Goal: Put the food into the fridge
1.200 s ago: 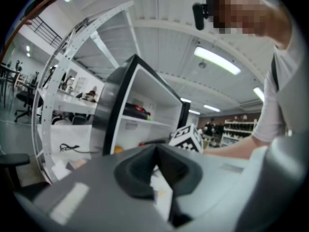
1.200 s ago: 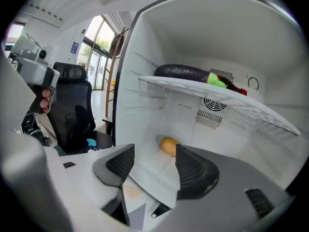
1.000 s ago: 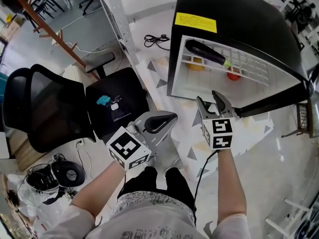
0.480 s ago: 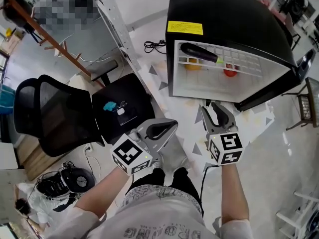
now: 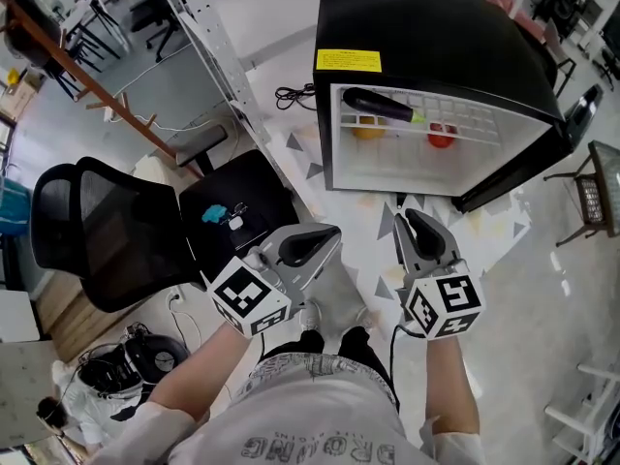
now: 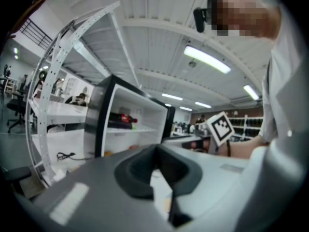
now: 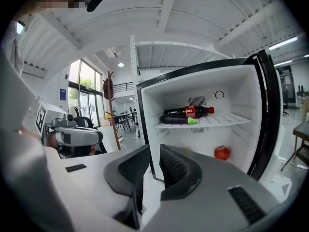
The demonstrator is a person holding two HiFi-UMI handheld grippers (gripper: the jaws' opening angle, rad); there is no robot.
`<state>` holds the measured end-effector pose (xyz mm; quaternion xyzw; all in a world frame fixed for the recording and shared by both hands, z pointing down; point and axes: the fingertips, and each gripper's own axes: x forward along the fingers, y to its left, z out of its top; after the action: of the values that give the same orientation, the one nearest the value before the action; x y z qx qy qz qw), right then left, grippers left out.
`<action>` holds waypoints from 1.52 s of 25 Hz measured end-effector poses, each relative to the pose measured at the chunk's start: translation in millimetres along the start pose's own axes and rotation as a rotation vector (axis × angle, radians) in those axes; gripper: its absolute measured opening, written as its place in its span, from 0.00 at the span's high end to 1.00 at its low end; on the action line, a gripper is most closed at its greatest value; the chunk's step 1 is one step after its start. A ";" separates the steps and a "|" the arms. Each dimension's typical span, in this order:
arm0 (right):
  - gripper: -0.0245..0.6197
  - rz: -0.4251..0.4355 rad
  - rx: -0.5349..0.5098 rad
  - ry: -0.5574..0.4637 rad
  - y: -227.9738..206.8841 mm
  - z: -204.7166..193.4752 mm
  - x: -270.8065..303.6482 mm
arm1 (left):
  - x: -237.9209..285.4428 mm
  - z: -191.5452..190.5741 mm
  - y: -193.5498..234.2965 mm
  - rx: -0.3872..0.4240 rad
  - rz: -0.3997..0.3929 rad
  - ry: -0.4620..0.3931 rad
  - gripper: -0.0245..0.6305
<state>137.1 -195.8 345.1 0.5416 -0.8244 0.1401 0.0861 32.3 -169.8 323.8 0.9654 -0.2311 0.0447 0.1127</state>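
A black mini fridge [image 5: 436, 27] stands open on the floor in front of me, its door [image 5: 542, 172] swung to the right. On its wire shelf lie a dark eggplant [image 5: 373, 105] [image 7: 176, 120] and a cola bottle [image 7: 193, 111]. Below the shelf sit a red tomato [image 5: 441, 137] [image 7: 221, 152] and an orange fruit [image 5: 367, 130]. My right gripper [image 5: 417, 231] [image 7: 154, 170] points at the fridge from a short way off; its jaws are closing, with a narrow gap and nothing between them. My left gripper [image 5: 310, 245] [image 6: 154, 163] is shut and empty.
A black office chair [image 5: 107, 231] stands at my left with a small teal thing [image 5: 215, 213] on its seat. A white perforated shelf post [image 5: 218, 46] rises beside the fridge, and a black cable [image 5: 295, 95] lies coiled on the floor. A wire rack [image 5: 596, 192] stands at the right.
The right gripper's jaws have drawn much closer together. Both grippers have drawn back a little from the fridge. The food inside has not moved.
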 end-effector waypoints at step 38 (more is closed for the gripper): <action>0.96 0.042 -0.031 -0.058 19.7 27.5 -28.8 | 1.9 23.5 0.3 0.026 0.007 -0.037 0.95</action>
<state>130.7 -172.3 307.8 0.5264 -0.8399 0.1134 0.0674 34.6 -176.4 301.3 0.9666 -0.2360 0.0301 0.0956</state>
